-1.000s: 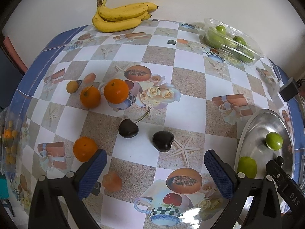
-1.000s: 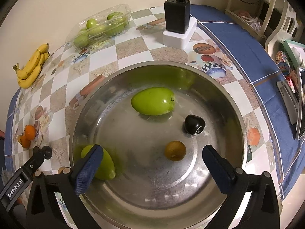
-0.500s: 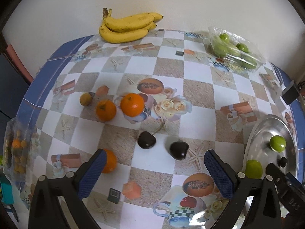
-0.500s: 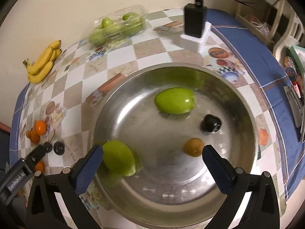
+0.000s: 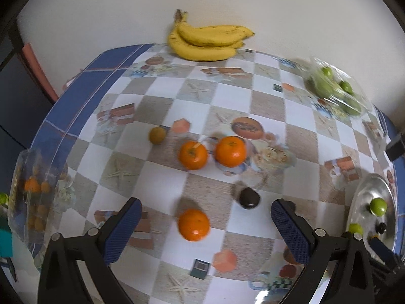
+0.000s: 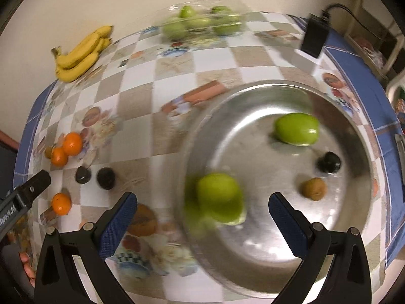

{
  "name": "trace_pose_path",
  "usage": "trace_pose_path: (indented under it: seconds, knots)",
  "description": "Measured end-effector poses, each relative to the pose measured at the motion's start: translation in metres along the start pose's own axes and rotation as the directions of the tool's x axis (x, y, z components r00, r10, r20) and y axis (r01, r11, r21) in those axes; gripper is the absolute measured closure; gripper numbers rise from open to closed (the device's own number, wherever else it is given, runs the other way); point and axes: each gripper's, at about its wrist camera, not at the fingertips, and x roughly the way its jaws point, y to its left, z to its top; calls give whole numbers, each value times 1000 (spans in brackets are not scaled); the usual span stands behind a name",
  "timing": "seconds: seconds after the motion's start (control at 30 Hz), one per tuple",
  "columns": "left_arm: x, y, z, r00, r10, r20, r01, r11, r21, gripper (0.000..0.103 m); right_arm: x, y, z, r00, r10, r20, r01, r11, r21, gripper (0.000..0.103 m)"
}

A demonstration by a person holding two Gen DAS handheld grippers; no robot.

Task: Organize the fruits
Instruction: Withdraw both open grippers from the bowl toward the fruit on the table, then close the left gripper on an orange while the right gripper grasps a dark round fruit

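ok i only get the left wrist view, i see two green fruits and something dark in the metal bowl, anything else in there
Observer: Yes, a small brown fruit lies in the metal bowl too, near the black fruit.
Operator: and on the table i count one dark fruit, right
Observer: No, there are two: one dark fruit and a second dark fruit lie side by side.
Operator: is the right gripper carrying anything
Observer: No, the right gripper is open and empty, over the bowl's near left part.
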Motion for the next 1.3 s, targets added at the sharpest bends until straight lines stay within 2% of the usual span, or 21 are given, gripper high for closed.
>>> trace_pose_path:
  seconds: [0.17, 0.33, 0.5, 0.77, 1.03, 1.17, 1.23, 1.3]
  knots:
    - [4, 27, 2, 1000, 21, -4, -21, 999, -48, 0, 4, 31, -4, 997, 71, -7, -71, 997, -42, 0]
    - [8, 51, 4, 1000, 16, -6, -17, 995, -103, 0, 6, 59, -7, 993, 116, -4, -116, 990, -83, 0]
    - [10, 59, 4, 1000, -1, 2, 1, 991, -132, 0, 11, 76, -6, 984, 177, -5, -177, 981, -86, 0]
    - [23, 51, 0, 997, -74, -23, 70, 986, -148, 0, 26, 82, -1, 982, 186, -18, -187, 978, -92, 0]
    - [34, 54, -3, 992, -111, -57, 98, 978, -185, 0, 38, 84, 4, 983, 184, -13, -184, 978, -99, 0]
    - [37, 57, -4, 992, -102, -71, 86, 975, -203, 0, 41, 88, 6, 984, 178, -10, -178, 976, -123, 1]
    - [39, 59, -4, 992, -95, -83, 75, 974, -213, 0, 42, 90, 6, 985, 171, -8, -171, 977, -131, 5]
    - [41, 61, -6, 991, -95, -97, 71, 970, -230, 0, 43, 91, 7, 983, 181, -9, -181, 975, -132, 18]
